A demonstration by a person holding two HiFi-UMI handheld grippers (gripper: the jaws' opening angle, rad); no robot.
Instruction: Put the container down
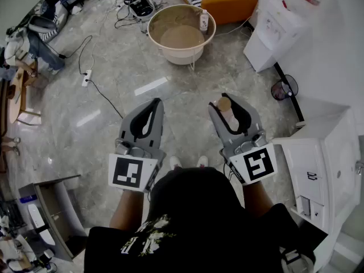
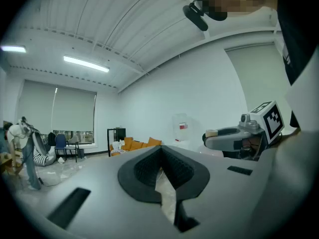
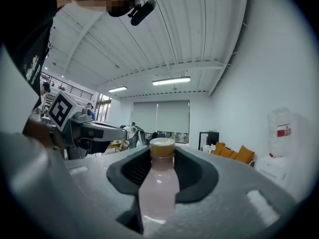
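My right gripper (image 1: 228, 100) is shut on a small bottle (image 1: 227, 113) of pale pink liquid with a tan cap, held over the marble floor. In the right gripper view the bottle (image 3: 158, 183) stands upright between the dark pads (image 3: 197, 176), its cap level with the jaw tips. My left gripper (image 1: 157, 102) hangs beside it at the same height, its jaws shut with nothing between them. The left gripper view shows its pads (image 2: 177, 169) meeting at the tip, with only floor seen through the gap below.
A round beige basket table (image 1: 156, 20) stands ahead on the floor with a white bottle (image 1: 203, 20) in it. A white water dispenser (image 1: 274, 32) and white cabinet (image 1: 327, 164) are at the right. Cables and a power strip (image 1: 86, 78) lie at the left, an orange sofa (image 1: 230, 3) beyond.
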